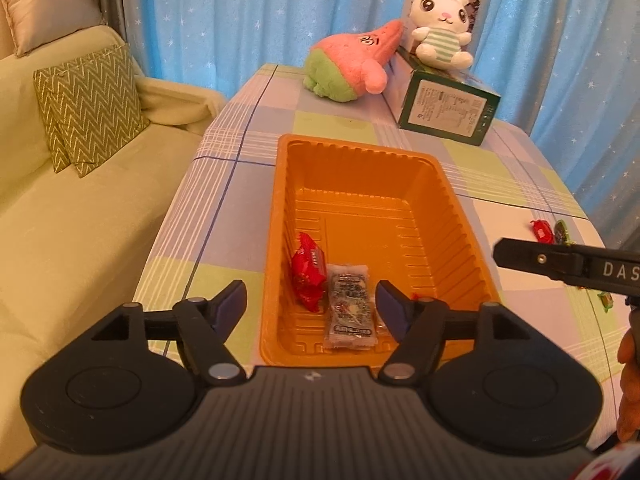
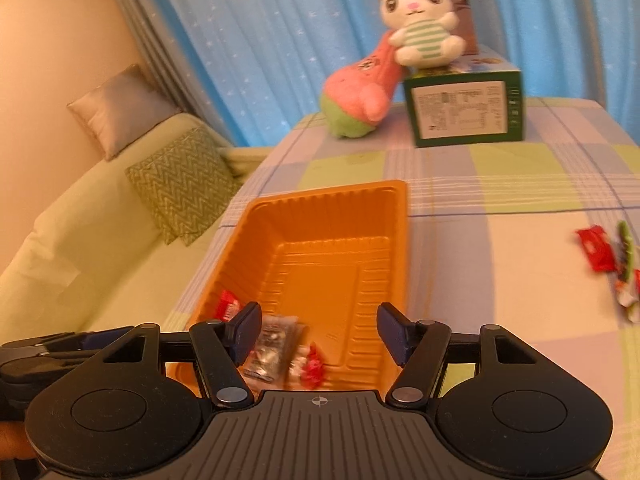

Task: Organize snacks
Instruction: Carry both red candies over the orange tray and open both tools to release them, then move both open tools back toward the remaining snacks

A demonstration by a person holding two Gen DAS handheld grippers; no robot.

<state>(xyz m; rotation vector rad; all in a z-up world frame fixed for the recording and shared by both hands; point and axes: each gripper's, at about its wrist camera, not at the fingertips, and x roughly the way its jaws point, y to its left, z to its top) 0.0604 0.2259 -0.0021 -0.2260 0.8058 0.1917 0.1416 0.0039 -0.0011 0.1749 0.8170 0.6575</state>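
An orange plastic tray (image 1: 280,184) sits on the checked tablecloth. A red snack packet (image 1: 307,270) and a silver packet (image 1: 350,310) lie at its near end. My left gripper (image 1: 311,296) hangs open above them, holding nothing. In the right wrist view my right gripper (image 2: 318,320) is also open over the tray's (image 2: 396,240) near end. Below it lie the silver packet (image 2: 272,350) and a small red-and-white wrapped sweet (image 2: 312,368); nothing touches its pads. Loose snacks remain on the cloth to the right: a red packet (image 2: 596,252) and a green one (image 2: 626,256).
At the table's far end a pink and green plush (image 1: 352,68) leans on a green carton (image 1: 448,108), with a white rabbit plush (image 1: 438,28) on top. A pale green sofa with zigzag cushions (image 1: 92,108) runs along the left. Blue starred curtains hang behind.
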